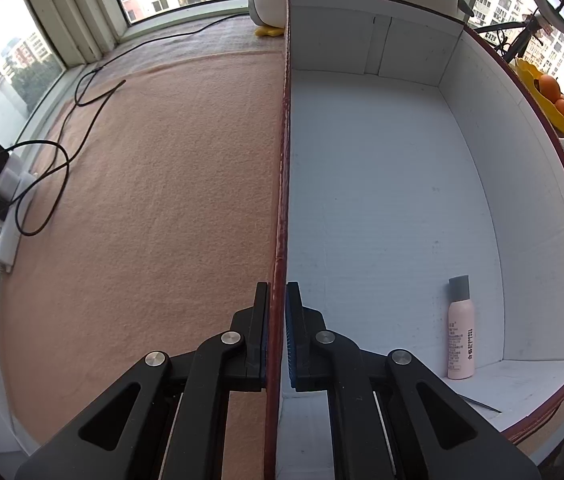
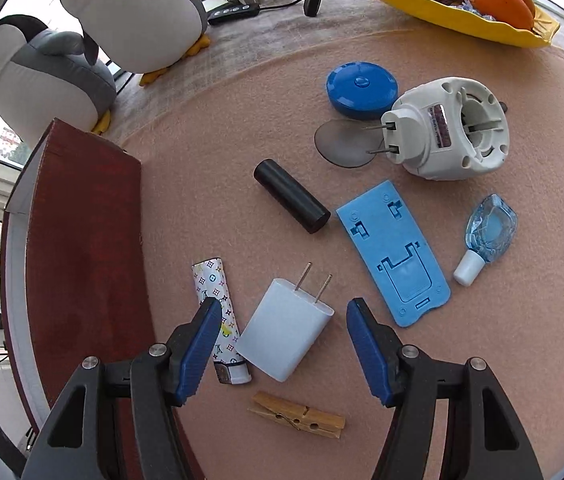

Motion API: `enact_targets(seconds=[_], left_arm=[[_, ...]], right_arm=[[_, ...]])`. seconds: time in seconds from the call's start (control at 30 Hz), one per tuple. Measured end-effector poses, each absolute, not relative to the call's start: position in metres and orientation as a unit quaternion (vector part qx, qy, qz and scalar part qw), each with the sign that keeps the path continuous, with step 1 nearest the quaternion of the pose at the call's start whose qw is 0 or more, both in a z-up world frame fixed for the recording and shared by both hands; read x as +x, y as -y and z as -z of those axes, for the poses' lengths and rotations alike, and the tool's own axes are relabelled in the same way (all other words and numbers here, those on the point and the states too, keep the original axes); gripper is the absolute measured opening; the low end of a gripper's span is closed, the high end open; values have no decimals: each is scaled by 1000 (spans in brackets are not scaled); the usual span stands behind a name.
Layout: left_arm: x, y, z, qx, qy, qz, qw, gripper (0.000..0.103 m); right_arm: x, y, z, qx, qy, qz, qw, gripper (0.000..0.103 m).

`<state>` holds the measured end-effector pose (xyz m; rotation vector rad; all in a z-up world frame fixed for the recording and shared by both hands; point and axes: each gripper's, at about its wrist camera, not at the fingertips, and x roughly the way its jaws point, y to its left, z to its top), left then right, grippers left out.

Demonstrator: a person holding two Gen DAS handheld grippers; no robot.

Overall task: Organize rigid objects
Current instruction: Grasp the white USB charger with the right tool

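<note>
The left gripper [image 1: 277, 332] is pinching the thin side wall of the box [image 1: 502, 216], with one finger outside and one finger inside. The box is dark red outside and white inside, and it sits on a pink mat [image 1: 162, 200]. Inside the box, a small pink bottle [image 1: 460, 334] with a gray cap stands up near a corner. The right gripper [image 2: 282, 340] points down at the mat with its blue fingers spread apart. A white plug [image 2: 286, 334] with two metal pins lies between the fingers, but they are not touching it. A patterned tube [image 2: 218, 312] lies just beside the plug, partly under the left finger. A wooden clothespin [image 2: 297, 420] lies near the plug, closer to the camera. Farther off are a black tube [image 2: 292, 196], a flat blue stand [image 2: 396, 252], a little blue bottle [image 2: 486, 236], a round blue case [image 2: 360, 88] and a white plug-in gadget [image 2: 450, 128]. Two toy penguins [image 2: 82, 40] sit behind the box.
</note>
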<state>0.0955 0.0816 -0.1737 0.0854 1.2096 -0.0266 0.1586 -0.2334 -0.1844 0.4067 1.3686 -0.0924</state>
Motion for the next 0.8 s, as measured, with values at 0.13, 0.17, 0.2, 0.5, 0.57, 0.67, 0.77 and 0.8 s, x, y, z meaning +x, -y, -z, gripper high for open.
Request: enact_targets(seconds=[0.13, 0.17, 0.2, 0.5, 0.57, 0.67, 0.77, 0.8], left_arm=[[96, -82, 174, 40, -568, 13, 822, 6], [96, -82, 174, 40, -568, 13, 822, 6], [96, -82, 174, 40, -568, 12, 822, 6], [95, -83, 175, 37, -568, 12, 822, 6], [95, -83, 174, 37, -568, 12, 822, 6], [96, -84, 174, 37, -568, 12, 822, 6], [95, -84, 174, 38, -567, 10, 823, 6], [95, -83, 174, 37, -567, 9, 823, 6]], right_arm=[[161, 222, 192, 129, -643, 36, 754, 50], [160, 220, 192, 115, -643, 35, 756, 47], [160, 218, 192, 101, -644, 35, 758, 46], [145, 230, 190, 71, -638, 31, 766, 35], [135, 239, 187, 85, -631, 35, 770, 34], [123, 247, 180, 91, -618, 40, 780, 33], [111, 250, 169, 94, -602, 40, 792, 32], [106, 250, 164, 93, -595, 39, 797, 32]])
